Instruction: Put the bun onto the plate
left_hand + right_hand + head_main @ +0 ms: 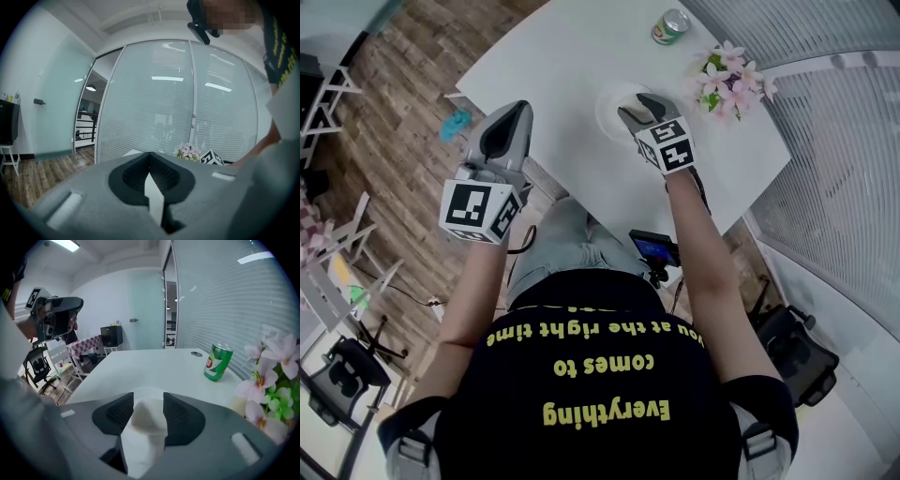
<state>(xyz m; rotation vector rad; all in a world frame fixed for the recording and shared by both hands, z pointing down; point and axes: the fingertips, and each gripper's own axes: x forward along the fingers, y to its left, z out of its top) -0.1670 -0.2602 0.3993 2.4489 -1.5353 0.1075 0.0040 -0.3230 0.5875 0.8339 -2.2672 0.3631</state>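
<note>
A white bun (149,420) sits between the dark pads of my right gripper (148,401), which press on its two sides. In the head view that gripper (639,105) hangs over a white plate (606,101) on the white table (572,56), and the gripper hides the bun there. My left gripper (517,111) is held off the table's near left edge, apart from the plate. In its own view its jaws (149,157) meet with nothing between them.
A green can (671,26) (217,363) stands at the table's far side. Pink flowers (727,80) (272,380) stand just right of the plate. A frosted glass wall runs along the right. Chairs (342,370) stand on the wooden floor at the left.
</note>
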